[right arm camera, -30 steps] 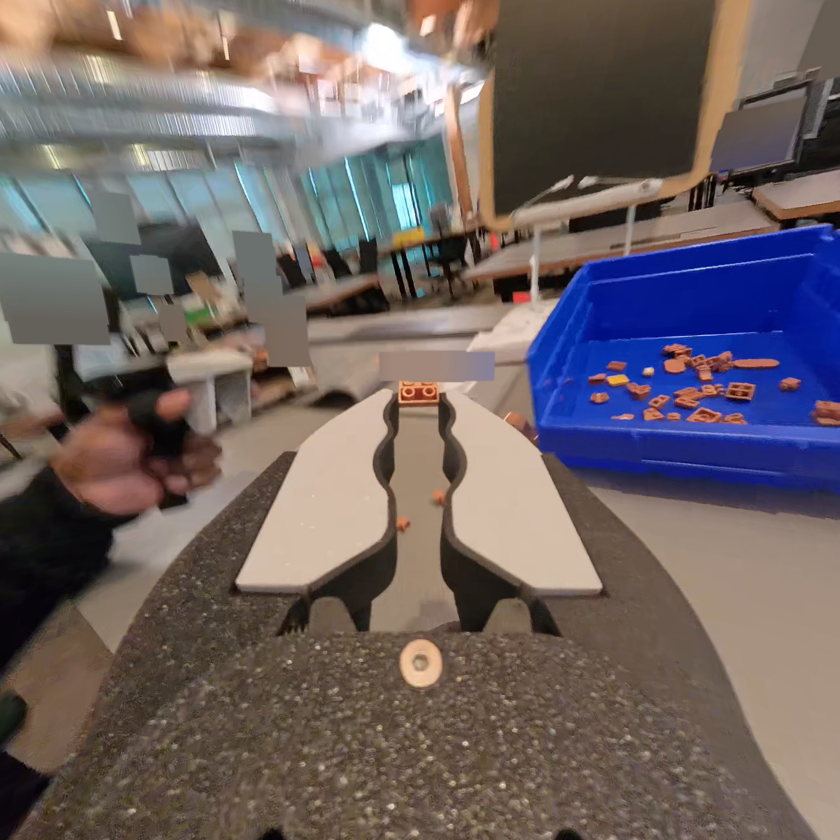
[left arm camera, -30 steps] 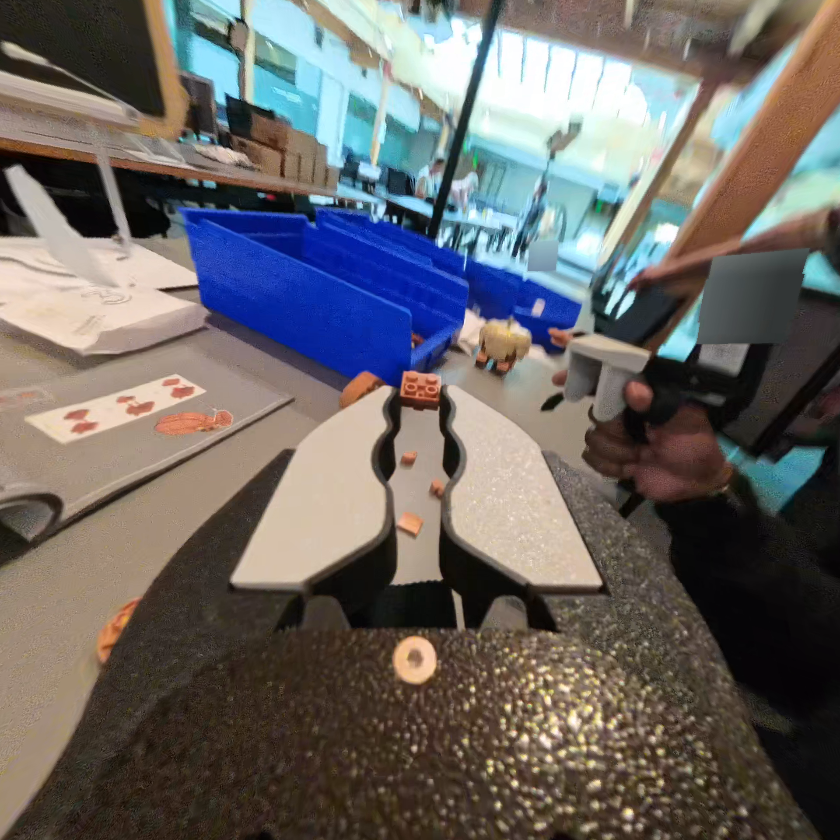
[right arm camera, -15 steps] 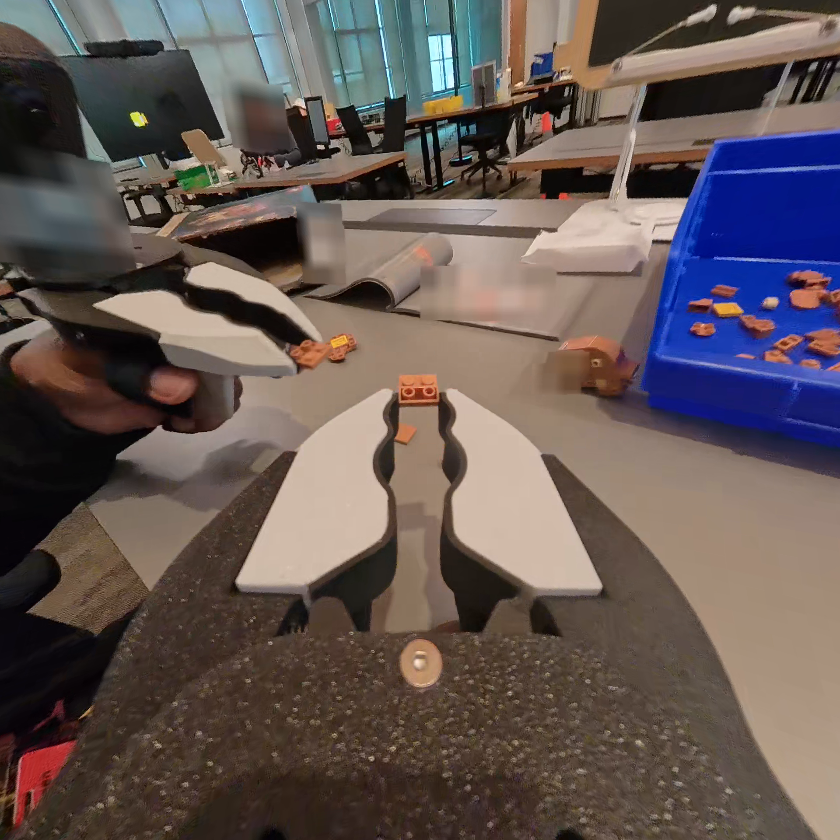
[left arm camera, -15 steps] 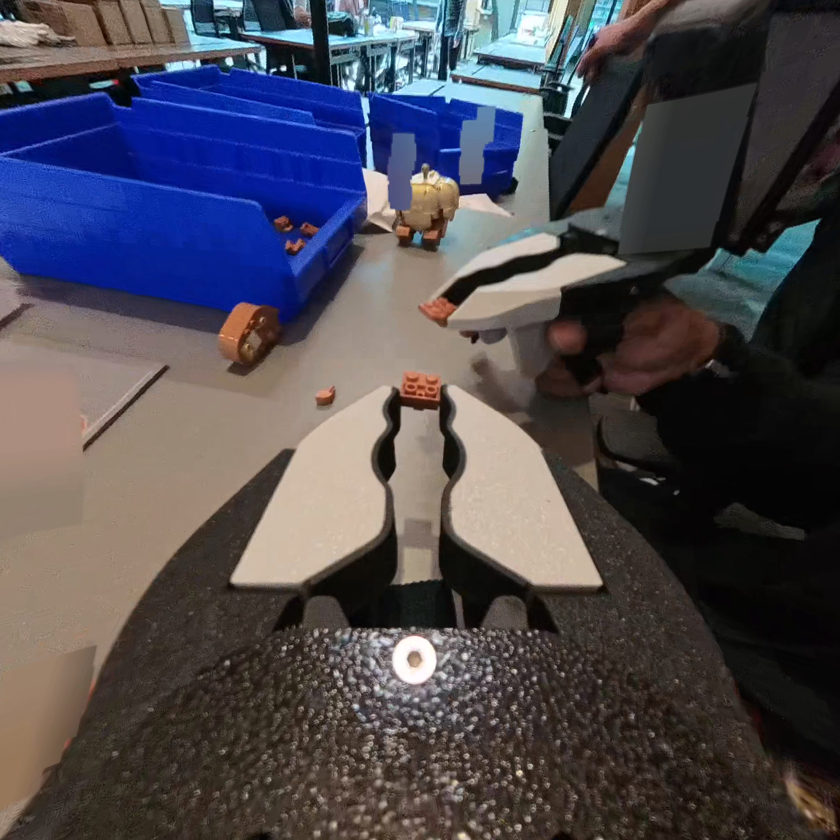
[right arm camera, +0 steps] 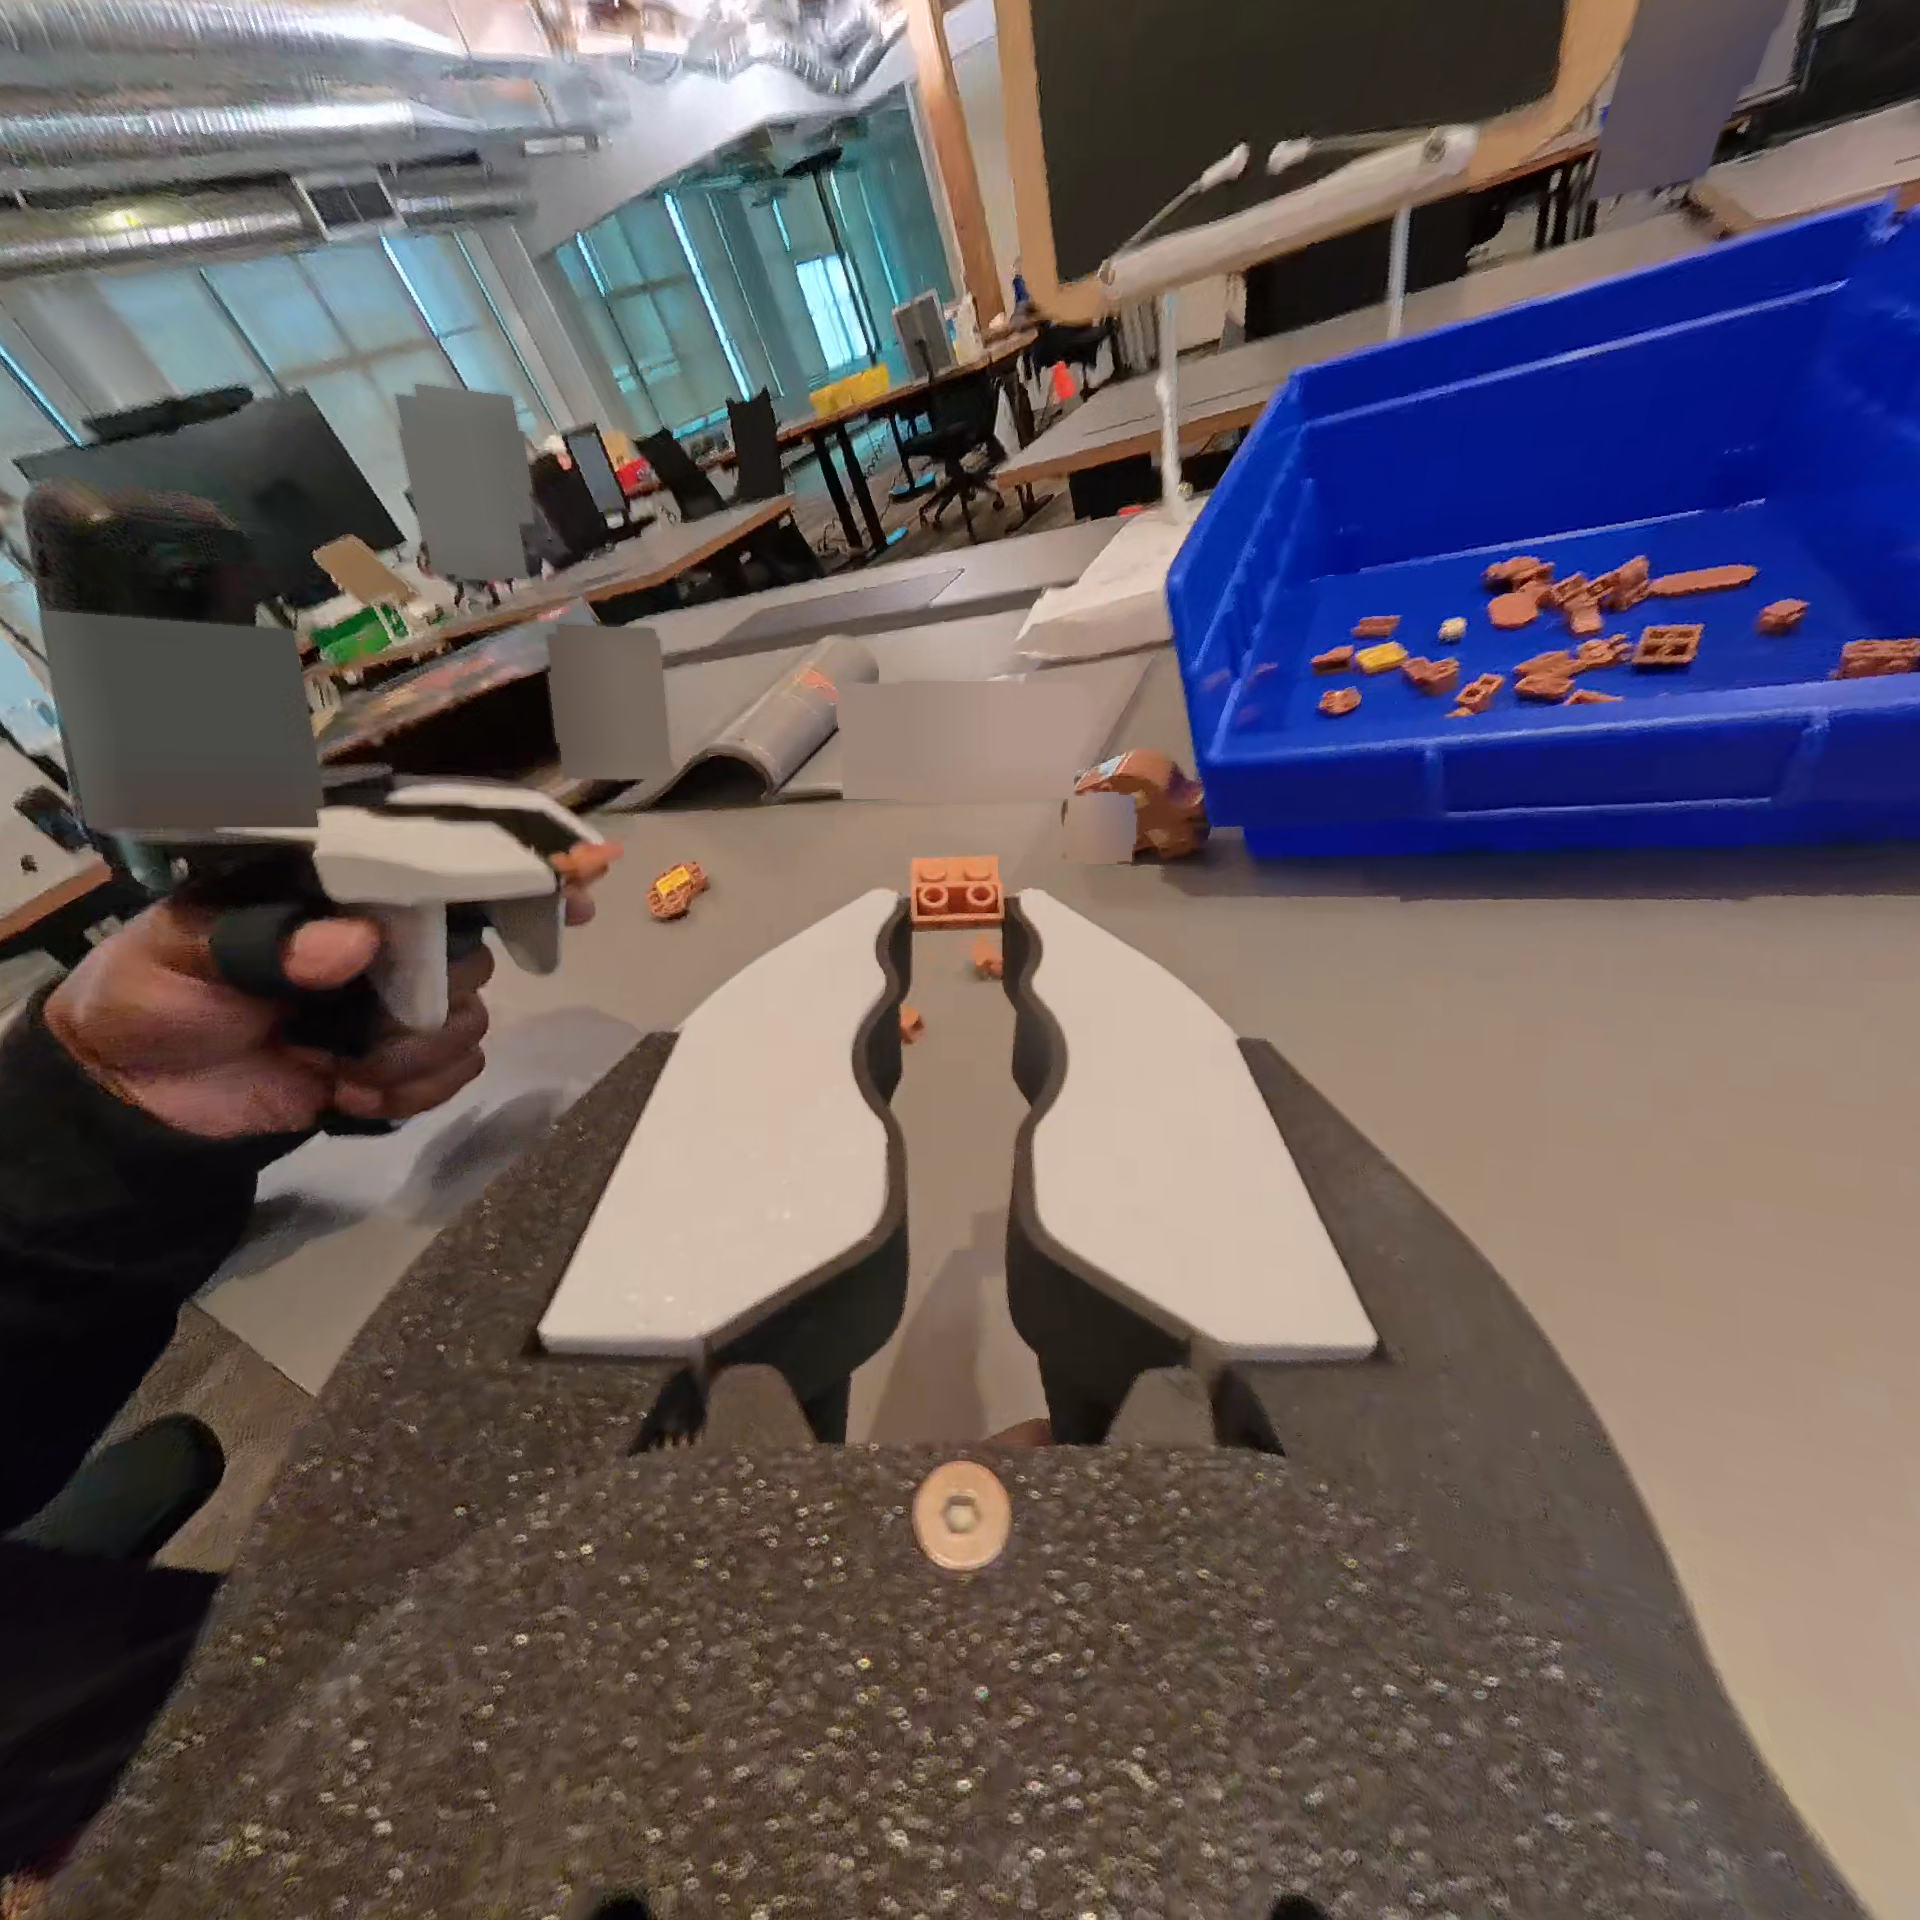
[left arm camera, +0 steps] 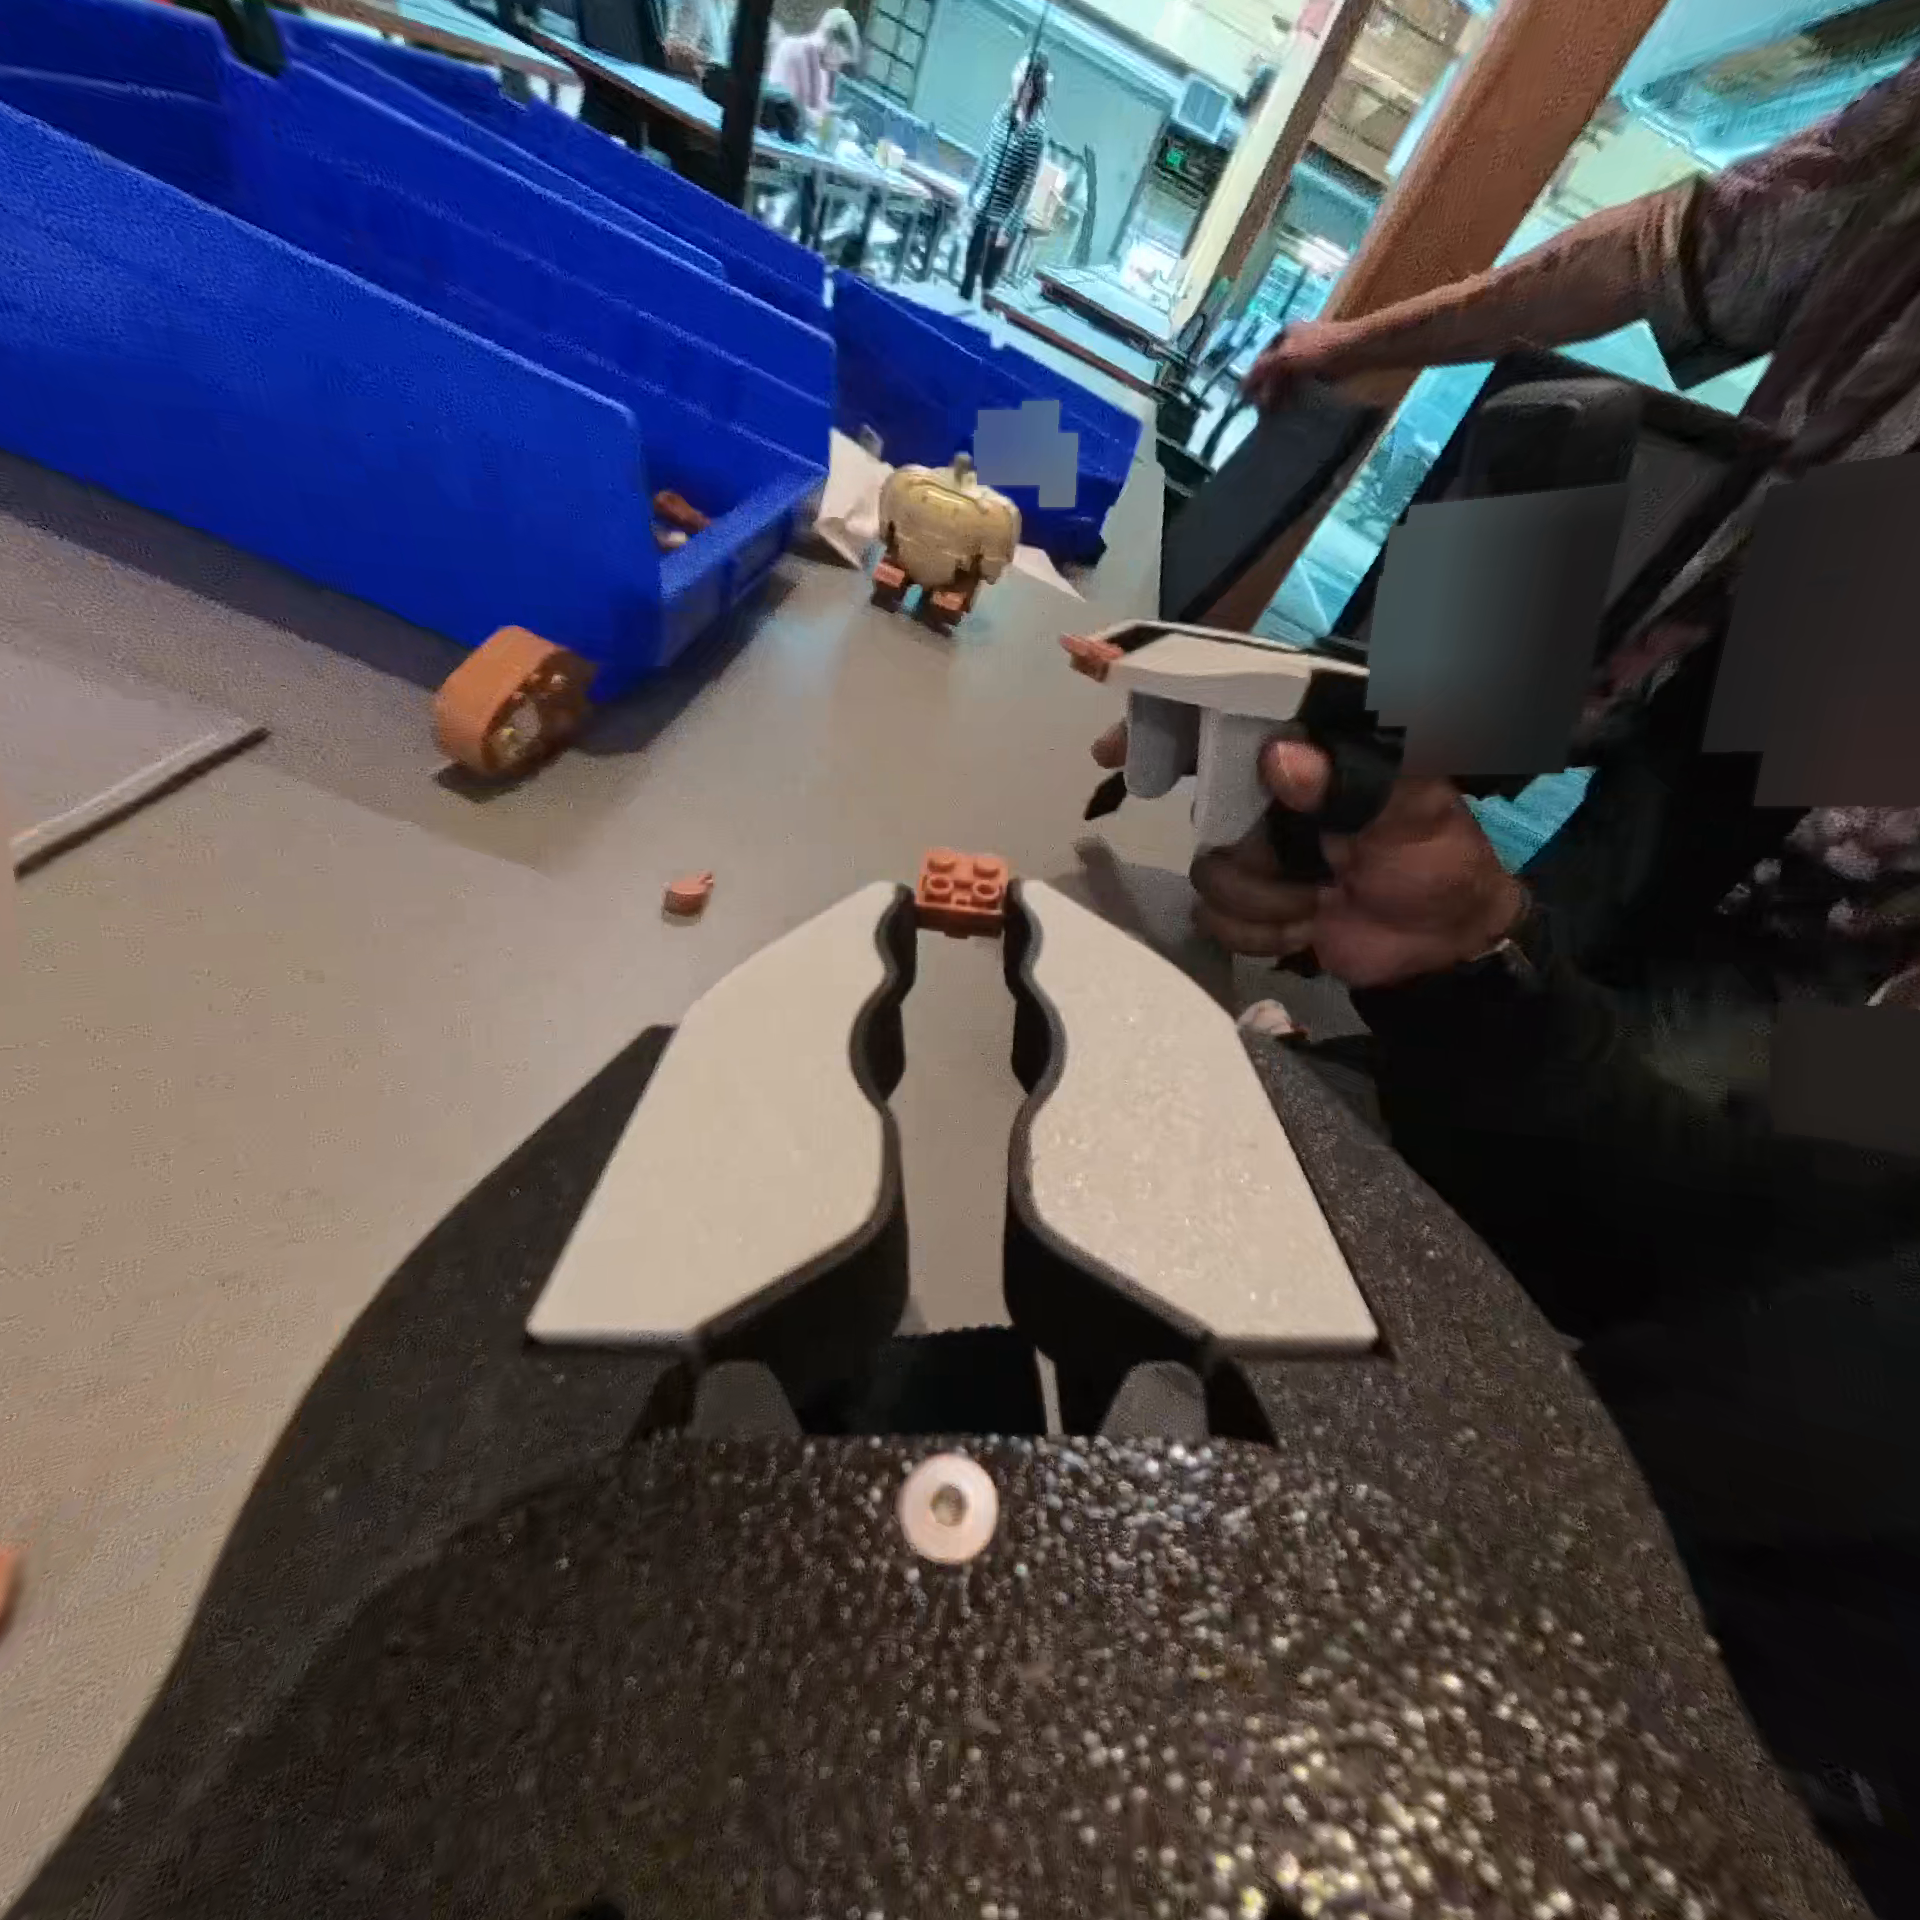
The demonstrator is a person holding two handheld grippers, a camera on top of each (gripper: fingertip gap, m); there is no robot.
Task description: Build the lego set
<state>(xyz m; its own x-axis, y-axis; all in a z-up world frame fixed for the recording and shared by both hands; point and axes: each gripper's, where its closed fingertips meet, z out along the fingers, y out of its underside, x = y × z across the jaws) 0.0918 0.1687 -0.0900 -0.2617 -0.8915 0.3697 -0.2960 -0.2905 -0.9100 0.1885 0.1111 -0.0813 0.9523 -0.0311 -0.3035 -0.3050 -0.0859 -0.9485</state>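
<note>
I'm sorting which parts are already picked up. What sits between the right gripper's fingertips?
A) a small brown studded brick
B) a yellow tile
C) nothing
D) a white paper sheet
A: the right gripper pinches a small brown studded brick at its fingertips, above the grey table.

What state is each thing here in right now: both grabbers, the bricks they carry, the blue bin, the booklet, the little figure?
Left gripper: shut on a brown brick, above the table.
Right gripper: shut on an orange-brown brick, in the air.
Blue bin: open, small brown pieces scattered inside.
Booklet: lying open, pages curved.
Pale figure: standing upright on brown feet.
Brown wheel-like piece: leaning against a bin.
</note>
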